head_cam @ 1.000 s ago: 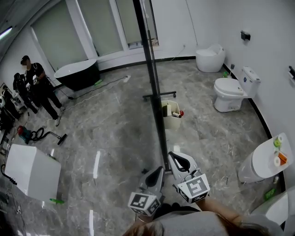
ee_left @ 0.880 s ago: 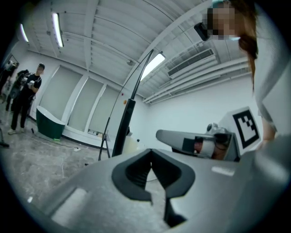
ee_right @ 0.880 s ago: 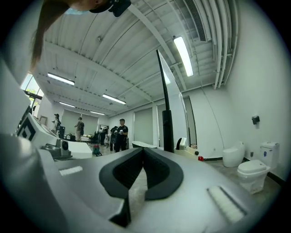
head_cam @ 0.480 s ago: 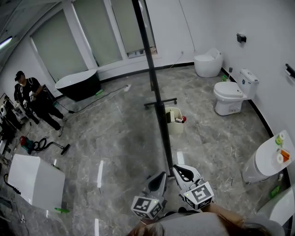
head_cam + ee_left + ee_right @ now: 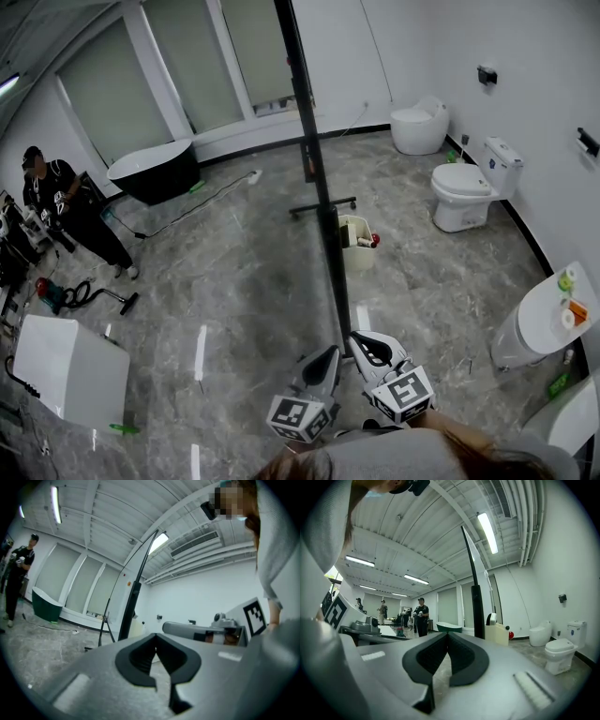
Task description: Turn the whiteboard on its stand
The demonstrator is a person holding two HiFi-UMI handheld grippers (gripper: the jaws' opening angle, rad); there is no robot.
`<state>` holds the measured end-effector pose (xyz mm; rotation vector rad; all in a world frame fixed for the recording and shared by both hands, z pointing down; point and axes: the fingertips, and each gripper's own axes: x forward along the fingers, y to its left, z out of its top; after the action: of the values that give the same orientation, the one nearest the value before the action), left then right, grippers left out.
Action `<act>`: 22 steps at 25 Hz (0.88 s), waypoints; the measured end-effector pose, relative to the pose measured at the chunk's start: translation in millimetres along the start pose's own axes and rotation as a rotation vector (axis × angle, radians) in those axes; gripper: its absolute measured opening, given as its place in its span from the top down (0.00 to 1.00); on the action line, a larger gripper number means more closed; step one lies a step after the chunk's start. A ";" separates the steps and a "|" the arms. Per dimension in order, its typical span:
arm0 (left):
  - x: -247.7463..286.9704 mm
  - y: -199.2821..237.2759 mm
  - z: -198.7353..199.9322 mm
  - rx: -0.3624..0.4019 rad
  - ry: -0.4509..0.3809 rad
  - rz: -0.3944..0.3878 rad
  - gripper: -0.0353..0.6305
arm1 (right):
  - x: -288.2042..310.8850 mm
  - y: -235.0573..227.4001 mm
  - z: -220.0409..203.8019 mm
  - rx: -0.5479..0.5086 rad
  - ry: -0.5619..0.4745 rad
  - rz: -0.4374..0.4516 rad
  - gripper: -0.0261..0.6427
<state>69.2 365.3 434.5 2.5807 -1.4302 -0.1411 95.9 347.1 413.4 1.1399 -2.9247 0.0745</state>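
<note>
The whiteboard (image 5: 314, 169) stands edge-on to me, showing as a tall dark line on its wheeled stand (image 5: 323, 202). In the left gripper view the stand's dark post (image 5: 129, 616) rises ahead, and it does so too as the dark post (image 5: 477, 611) in the right gripper view. My left gripper (image 5: 328, 354) and right gripper (image 5: 361, 339) hang side by side just short of the stand's near foot, touching nothing. Both are shut and empty, as the left gripper (image 5: 155, 637) and right gripper (image 5: 448, 634) show, each with its pads meeting at the tip.
A cream bin (image 5: 357, 244) sits right beside the stand. Two toilets (image 5: 469, 192) line the right wall, and a white basin (image 5: 548, 323) stands at the near right. At the back left is a dark bathtub (image 5: 155, 169). A person (image 5: 70, 211), a vacuum (image 5: 56, 291) and a white box (image 5: 66, 370) are at the left.
The head view has shifted a little. Both grippers stay shut near the stand's near foot, and the board remains edge-on. The person at the left has stepped slightly.
</note>
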 end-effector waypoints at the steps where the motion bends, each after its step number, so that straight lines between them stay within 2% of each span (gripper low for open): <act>1: 0.1 1.0 0.0 -0.001 0.000 -0.001 0.94 | 1.0 1.0 -1.5 0.002 0.003 0.005 0.95; 22: 8.1 19.3 -0.2 -0.013 -0.001 0.002 0.94 | 17.4 -4.1 -5.6 -0.003 0.001 0.013 0.95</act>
<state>57.6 348.5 438.8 2.5690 -1.4281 -0.1509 85.8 332.5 419.5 1.1199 -2.9306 0.0710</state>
